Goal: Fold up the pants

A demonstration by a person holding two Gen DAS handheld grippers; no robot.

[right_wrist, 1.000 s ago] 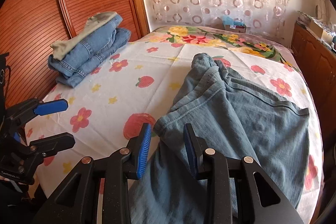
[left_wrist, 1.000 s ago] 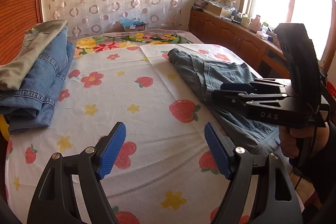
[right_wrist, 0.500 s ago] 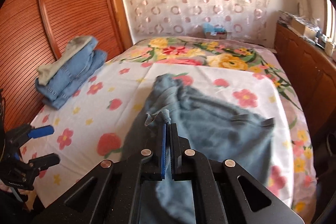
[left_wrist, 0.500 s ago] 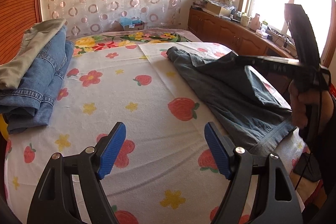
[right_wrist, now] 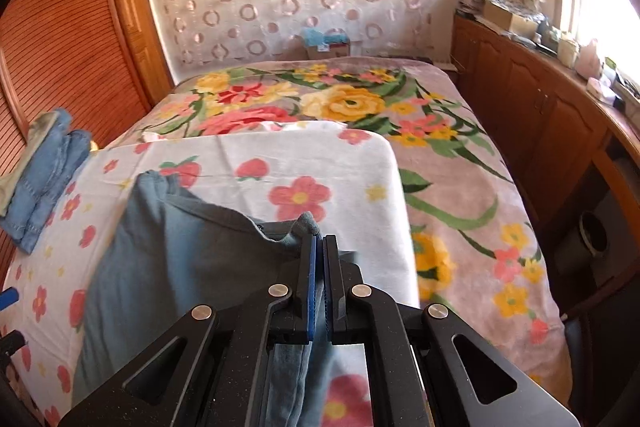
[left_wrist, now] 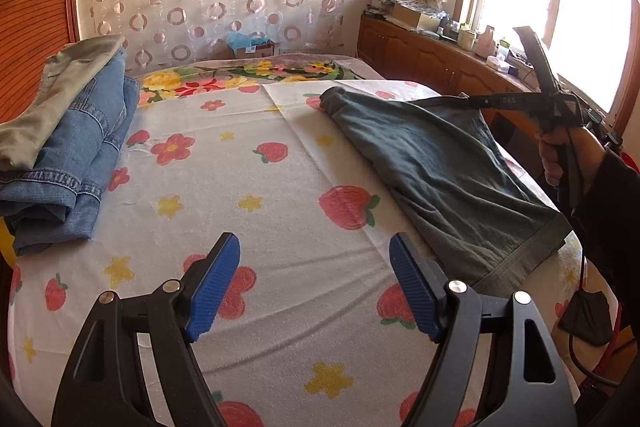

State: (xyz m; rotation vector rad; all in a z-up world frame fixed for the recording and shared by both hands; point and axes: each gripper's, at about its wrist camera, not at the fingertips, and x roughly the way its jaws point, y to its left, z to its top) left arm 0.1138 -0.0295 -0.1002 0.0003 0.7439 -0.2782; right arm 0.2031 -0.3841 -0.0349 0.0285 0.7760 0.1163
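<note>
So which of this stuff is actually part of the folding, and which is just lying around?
In use: grey pants, pinched by the right gripper; open left gripper.

Lying about: folded clothes stack, cardboard box, clutter on the cabinet.

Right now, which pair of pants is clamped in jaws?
The grey-green pants spread on the bed's right side, pinched by the right gripper. The folded blue jeans at left lie untouched.

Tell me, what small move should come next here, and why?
Probably carry the pinched edge across toward the left. The right tool is shut on the grey-blue pants, with that edge raised off the bed sheet; the left tool hangs open, holding nothing, so it could steady the cloth.
</note>
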